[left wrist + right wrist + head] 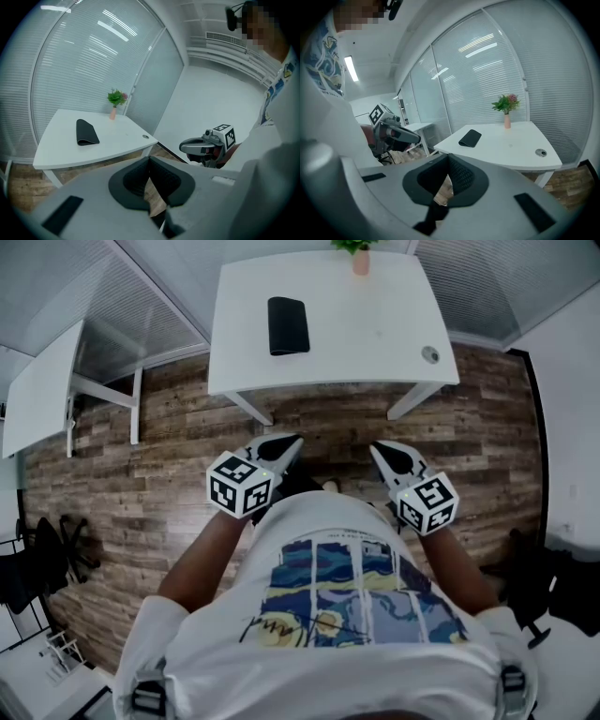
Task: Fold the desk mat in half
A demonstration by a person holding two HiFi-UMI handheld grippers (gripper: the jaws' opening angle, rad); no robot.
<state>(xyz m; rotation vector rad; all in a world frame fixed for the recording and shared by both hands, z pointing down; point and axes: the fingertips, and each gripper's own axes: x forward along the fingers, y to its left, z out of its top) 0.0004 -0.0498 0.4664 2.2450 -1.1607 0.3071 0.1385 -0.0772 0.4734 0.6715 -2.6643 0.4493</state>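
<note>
The black desk mat [288,325] lies folded over on the white table [375,334], left of its middle; it also shows in the left gripper view [86,132] and in the right gripper view [469,138]. Both grippers are held close to the person's chest, well back from the table and over the wood floor. My left gripper [292,441] is shut with nothing between its jaws, which meet tip to tip [150,161]. My right gripper [379,449] is shut and empty too [449,159]. Each gripper view catches the other gripper from the side.
A small plant in a pink vase [360,254] stands at the table's far edge, and a cable grommet [430,354] sits near its right corner. A second white table [42,390] is at the left. Black chairs [56,549] stand low left. Glass walls with blinds surround the room.
</note>
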